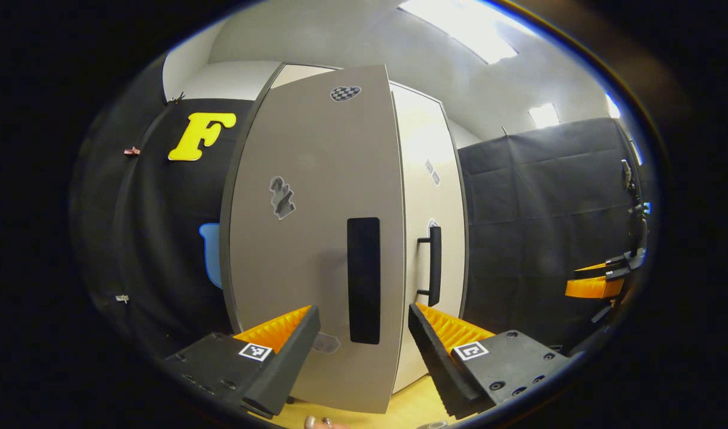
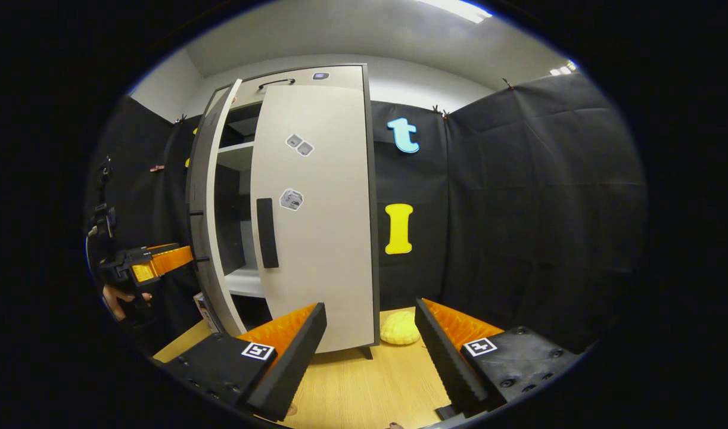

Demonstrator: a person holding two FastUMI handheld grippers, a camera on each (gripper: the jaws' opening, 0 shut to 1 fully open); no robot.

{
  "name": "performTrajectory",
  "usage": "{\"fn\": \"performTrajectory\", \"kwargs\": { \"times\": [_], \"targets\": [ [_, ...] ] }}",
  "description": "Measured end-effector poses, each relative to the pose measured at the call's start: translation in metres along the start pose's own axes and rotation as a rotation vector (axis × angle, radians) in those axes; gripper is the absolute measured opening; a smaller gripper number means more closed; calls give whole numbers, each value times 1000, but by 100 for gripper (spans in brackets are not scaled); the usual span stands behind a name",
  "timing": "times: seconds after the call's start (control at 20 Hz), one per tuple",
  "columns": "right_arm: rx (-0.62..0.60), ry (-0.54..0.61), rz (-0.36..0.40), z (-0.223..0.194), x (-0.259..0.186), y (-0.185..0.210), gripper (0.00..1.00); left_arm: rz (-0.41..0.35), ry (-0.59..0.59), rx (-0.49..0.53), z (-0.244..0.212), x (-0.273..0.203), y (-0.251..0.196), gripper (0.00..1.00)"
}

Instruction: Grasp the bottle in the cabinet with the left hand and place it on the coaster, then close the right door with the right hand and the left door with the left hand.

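the left gripper has its jaws released, nothing between them, and sits just in front of the outer face of the cabinet's left door, lined up near its black recessed handle. the right gripper is likewise spread and empty, hanging over the wooden tabletop and facing the right door, which looks closed or nearly so; behind it the left door stands partly open, showing white shelves inside. the bottle is not to be made out on the shelves that show, and the coaster cannot be picked out for certain either, so whether the placing is done is a judgement: with the left gripper empty at the door, it seems the closing step is in hand. the risk is a glancing push near the handle that slides off the smooth panel, or a hard shove that slams the door and rocks the cabinet. beyond the right door's foot lies a yellow bun-shaped thing on the table, clear of the left door's swing; the right door's bar handle shows past the left door's edge.
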State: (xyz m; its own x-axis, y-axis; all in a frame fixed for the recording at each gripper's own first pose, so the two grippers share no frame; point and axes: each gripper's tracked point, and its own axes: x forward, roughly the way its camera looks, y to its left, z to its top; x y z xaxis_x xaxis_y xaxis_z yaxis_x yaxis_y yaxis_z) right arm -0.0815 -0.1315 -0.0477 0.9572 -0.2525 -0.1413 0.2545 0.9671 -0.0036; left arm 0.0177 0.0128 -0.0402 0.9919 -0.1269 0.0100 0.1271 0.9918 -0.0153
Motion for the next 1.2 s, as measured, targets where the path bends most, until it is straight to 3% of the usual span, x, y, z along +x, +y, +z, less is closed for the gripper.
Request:
{"fn": "performTrajectory", "kwargs": {
  "times": [0.4,0.9,1.2],
  "targets": [
    [5,-14,56,4,0,13,99,20,24,20,2,-31,-5,95],
    [11,-25,200,8,11,51,99,195,44,31,7,-105,35,95],
    [8,-30,245,10,6,60,99,228,46,36,9,-118,40,95]
  ]
}}
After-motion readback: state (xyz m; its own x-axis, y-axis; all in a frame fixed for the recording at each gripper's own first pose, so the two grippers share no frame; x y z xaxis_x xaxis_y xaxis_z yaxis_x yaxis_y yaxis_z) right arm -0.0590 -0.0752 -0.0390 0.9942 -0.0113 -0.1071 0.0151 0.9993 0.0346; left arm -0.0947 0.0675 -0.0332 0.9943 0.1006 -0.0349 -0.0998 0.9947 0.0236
